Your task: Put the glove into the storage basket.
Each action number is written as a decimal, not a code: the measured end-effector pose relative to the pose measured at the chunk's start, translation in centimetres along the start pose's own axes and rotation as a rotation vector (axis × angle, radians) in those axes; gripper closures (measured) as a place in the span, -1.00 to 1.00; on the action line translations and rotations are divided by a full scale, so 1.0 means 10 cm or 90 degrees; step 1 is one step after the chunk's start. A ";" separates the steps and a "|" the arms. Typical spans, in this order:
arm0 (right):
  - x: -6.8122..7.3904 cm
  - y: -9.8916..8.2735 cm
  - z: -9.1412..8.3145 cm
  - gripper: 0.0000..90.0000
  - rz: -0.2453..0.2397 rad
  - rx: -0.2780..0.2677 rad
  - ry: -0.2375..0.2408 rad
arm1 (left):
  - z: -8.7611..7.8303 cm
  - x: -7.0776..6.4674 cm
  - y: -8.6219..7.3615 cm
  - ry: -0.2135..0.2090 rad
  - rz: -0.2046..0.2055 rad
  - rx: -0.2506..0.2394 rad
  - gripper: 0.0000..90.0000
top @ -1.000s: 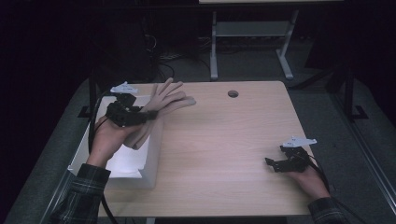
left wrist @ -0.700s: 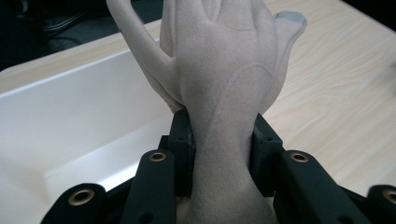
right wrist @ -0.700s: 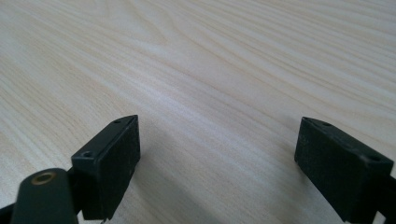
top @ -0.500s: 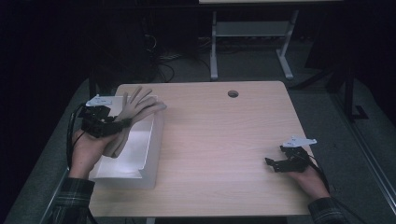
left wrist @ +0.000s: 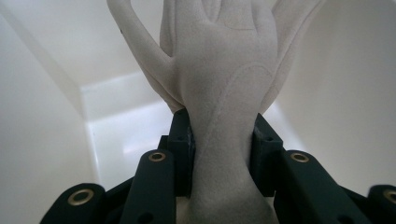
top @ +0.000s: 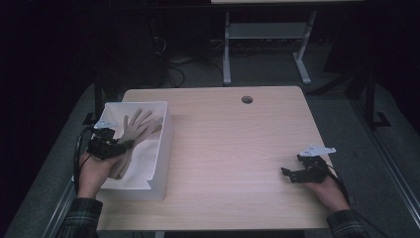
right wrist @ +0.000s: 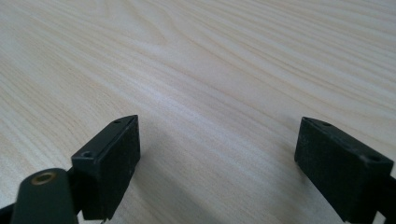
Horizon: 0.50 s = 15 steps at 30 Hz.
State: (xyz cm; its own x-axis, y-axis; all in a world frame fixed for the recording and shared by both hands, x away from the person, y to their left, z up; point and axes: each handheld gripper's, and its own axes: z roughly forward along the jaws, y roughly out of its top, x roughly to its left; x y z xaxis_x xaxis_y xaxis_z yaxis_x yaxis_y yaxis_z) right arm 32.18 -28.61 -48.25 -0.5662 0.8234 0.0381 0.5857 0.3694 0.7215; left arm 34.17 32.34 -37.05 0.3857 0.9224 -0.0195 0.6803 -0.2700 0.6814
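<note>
High view: glove (top: 134, 130) inside white box (top: 159, 157).

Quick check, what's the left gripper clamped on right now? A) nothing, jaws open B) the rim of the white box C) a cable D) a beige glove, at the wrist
D: the left gripper has its jaws pinching the narrow wrist of the beige glove, which is held inside the white box.

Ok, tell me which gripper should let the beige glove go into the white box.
Left. The left gripper already clamps the beige fabric glove inside the white rectangular box. The right gripper sits open, far across the wooden table.
</note>
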 end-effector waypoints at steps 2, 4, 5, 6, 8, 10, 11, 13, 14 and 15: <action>0.00 0.00 0.00 -0.69 0.000 0.000 0.000 | 0.06 0.00 -0.03 0.004 0.000 0.010 0.49; 0.00 0.00 0.00 -0.69 0.000 0.000 0.000 | 0.13 0.01 -0.07 0.006 0.005 0.023 0.49; 0.00 0.00 0.00 -0.69 0.000 0.000 0.000 | 0.16 0.01 -0.09 0.006 0.006 0.028 0.49; 0.00 0.00 0.00 -0.69 0.000 0.000 0.000 | 0.19 0.01 -0.10 0.006 0.005 0.033 0.48; 0.00 0.00 0.00 -0.69 0.000 0.000 0.000 | 0.25 0.00 -0.14 0.008 0.007 0.041 0.47; 0.00 0.00 0.00 -0.69 0.000 0.000 0.000 | 0.31 0.00 -0.17 0.005 0.005 0.052 0.46; 0.00 0.00 0.00 -0.69 0.000 0.000 0.000 | 0.31 0.00 -0.17 0.005 0.005 0.052 0.45; 0.00 0.00 0.00 -0.69 0.000 0.000 0.000 | 0.33 -0.03 -0.16 0.006 0.024 0.064 0.44; 0.00 0.00 0.00 -0.69 0.000 0.000 0.000 | 0.33 -0.03 -0.16 0.006 0.024 0.064 0.43; 0.00 0.00 0.00 -0.69 0.000 0.000 0.000 | 0.35 -0.03 -0.17 0.003 0.019 0.070 0.41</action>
State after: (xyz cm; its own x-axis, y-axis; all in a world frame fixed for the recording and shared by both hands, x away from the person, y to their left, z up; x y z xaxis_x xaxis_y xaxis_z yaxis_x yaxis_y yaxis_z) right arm 32.18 -28.61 -48.25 -0.5662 0.8234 0.0379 0.5856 0.3695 0.7215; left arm 35.11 31.58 -40.74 0.4048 0.9144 0.0029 0.7330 -0.3264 0.5968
